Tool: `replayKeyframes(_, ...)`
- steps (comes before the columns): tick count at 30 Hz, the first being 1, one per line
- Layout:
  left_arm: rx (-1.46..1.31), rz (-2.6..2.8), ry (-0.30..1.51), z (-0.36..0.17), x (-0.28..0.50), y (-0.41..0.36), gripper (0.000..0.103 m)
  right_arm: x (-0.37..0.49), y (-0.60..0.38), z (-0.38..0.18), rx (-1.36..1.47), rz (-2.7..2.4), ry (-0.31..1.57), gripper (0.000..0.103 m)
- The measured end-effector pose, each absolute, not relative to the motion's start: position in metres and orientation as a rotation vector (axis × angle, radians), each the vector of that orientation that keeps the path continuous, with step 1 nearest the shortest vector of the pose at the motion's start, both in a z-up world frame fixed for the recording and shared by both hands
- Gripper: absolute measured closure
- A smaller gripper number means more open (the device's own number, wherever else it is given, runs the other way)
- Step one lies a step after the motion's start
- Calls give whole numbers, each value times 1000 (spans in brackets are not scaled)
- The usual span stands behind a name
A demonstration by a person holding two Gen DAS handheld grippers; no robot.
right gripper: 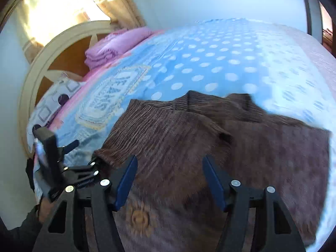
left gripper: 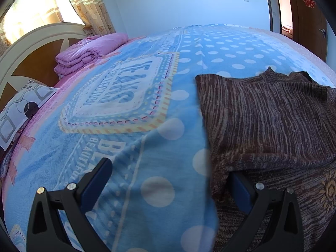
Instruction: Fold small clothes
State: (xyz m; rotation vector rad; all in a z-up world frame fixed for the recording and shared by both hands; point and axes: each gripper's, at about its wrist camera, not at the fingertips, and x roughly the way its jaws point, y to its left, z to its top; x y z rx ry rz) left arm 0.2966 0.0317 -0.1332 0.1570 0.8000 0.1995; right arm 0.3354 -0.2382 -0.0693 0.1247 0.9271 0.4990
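A brown striped knit garment [left gripper: 271, 117] lies on the blue dotted bedspread [left gripper: 136, 113], with one part folded over itself and a yellow flower motif [left gripper: 329, 191] near its close edge. My left gripper [left gripper: 170, 174] is open at the garment's left edge, its right finger under a raised fold of the knit. My right gripper [right gripper: 169, 166] is open and empty just above the middle of the garment [right gripper: 189, 138]. The left gripper [right gripper: 84, 153] also shows in the right wrist view, at the garment's left corner.
A folded pink quilt [left gripper: 88, 52] and a patterned pillow [left gripper: 21, 109] lie by the white and wood headboard [left gripper: 31, 48]. Curtains hang behind it. A brown door [left gripper: 308, 21] stands at the far right. The bedspread [right gripper: 210, 63] stretches beyond the garment.
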Motion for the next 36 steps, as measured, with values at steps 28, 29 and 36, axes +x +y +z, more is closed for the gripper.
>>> replayKeyframes(28,172,189,778,-131,295,31,0,287,-238,-118,-128,331,880,41)
replayKeyframes(29,167,190,772,-130,294,31,0,286,-238,-117,-129,324,881,41)
replayKeyframes(36,181,195,762,-130,293,29,0,269,-242,-117,-109,338,867,38)
